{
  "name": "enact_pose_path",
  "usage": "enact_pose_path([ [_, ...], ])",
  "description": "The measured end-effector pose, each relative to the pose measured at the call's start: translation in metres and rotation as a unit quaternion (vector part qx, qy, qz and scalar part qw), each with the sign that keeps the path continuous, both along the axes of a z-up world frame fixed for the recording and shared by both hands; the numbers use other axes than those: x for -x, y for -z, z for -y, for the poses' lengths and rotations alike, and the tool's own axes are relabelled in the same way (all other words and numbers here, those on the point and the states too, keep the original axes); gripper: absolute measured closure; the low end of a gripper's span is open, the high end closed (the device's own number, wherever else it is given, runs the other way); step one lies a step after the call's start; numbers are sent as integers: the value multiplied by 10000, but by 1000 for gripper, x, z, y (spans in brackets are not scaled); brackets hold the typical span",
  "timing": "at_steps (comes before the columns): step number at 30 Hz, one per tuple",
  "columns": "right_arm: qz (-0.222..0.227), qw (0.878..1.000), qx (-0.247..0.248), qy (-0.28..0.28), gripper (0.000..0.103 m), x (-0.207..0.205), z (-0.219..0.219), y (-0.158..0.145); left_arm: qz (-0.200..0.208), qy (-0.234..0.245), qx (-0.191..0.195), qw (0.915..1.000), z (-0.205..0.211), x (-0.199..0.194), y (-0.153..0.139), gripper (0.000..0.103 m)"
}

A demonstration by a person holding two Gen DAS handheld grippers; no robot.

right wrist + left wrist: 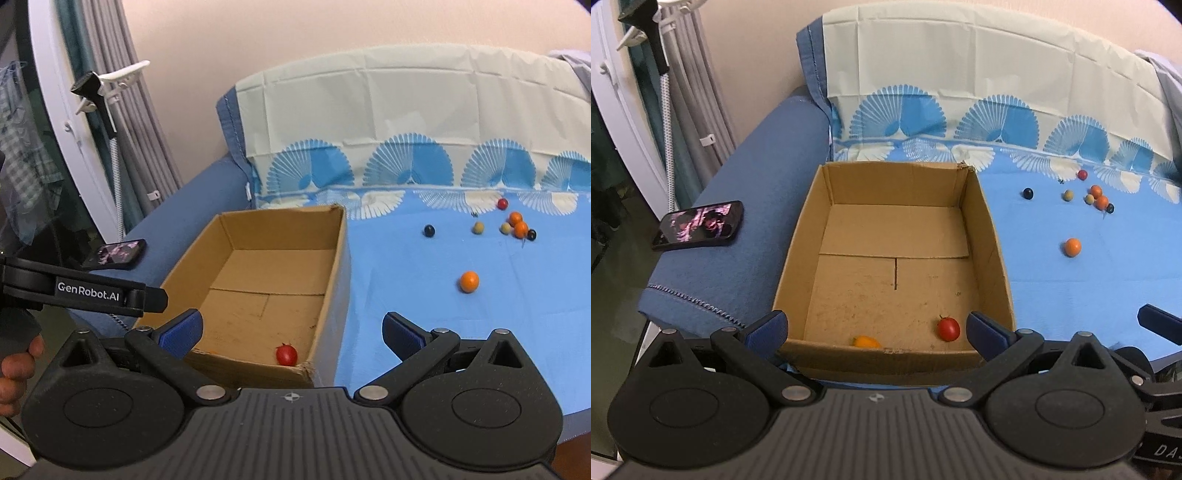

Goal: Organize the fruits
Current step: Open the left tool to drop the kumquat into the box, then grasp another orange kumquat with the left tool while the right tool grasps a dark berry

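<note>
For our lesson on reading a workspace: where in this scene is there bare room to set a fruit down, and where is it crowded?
The cardboard box floor is mostly bare behind the red tomato and yellow fruit lying at its near wall. The blue cloth lies bare between the box and the lone orange fruit. Crowded: the cluster of small fruits near the cloth's patterned border.

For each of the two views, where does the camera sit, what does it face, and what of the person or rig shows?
Left wrist: on the left gripper, open, looking down into the cardboard box holding a red tomato and an orange fruit.
Right wrist: on the right gripper, open, further right, facing the blue cloth; the person's hand shows at left.
Shared: box, tomato, loose orange fruit, phone.
</note>
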State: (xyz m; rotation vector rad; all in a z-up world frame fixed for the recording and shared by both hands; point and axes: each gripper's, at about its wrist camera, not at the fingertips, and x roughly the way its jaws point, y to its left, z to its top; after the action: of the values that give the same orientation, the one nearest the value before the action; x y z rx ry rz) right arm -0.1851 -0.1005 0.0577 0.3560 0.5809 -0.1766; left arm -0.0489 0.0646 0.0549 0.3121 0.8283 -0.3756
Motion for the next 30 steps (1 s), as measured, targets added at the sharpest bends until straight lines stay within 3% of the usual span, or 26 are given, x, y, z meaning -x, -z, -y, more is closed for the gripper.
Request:
enact_pose_path([
  [8, -203, 9988, 54, 445, 1, -7, 33, 14, -210, 109, -87, 9997, 38, -28, 11, 0],
  [16, -412, 9924, 137, 1155, 1, -9, 94, 32, -352, 397, -88, 9986, 100, -51, 24, 0],
  [24, -620, 9753, 407, 2081, 1, -4, 179, 64, -515, 866, -72, 9949, 200, -73, 54, 0],
  [30, -826, 9628, 619, 2497, 1, -20, 265, 97, -799, 1388, -330, 9865, 292, -84, 112, 0],
])
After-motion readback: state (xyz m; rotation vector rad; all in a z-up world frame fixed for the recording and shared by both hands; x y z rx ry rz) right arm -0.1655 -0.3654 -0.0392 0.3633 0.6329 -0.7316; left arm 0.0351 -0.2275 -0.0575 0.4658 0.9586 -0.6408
